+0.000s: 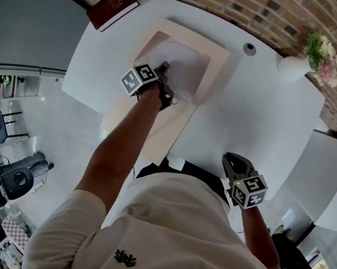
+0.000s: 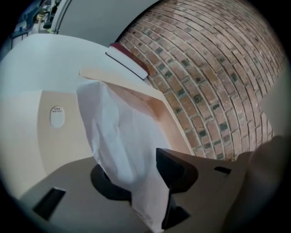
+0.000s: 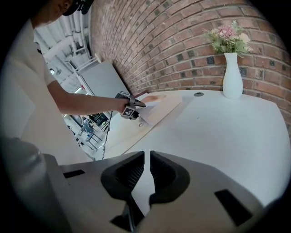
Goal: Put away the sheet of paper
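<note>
Over the far-left part of the white table (image 1: 262,125), the left gripper (image 1: 163,68) is held above the open beige cardboard folder (image 1: 218,57). Its jaws stand apart, with the near edge of the crumpled white sheet of paper (image 2: 122,136) loose between them, not pinched, presumably so the sheet is left in the folder. The sheet's long axis is judged to run away from the jaws, toward the dark red book (image 1: 113,5). The right gripper (image 3: 146,170) is parked near the person, jaws closed on nothing, kept clear.
</note>
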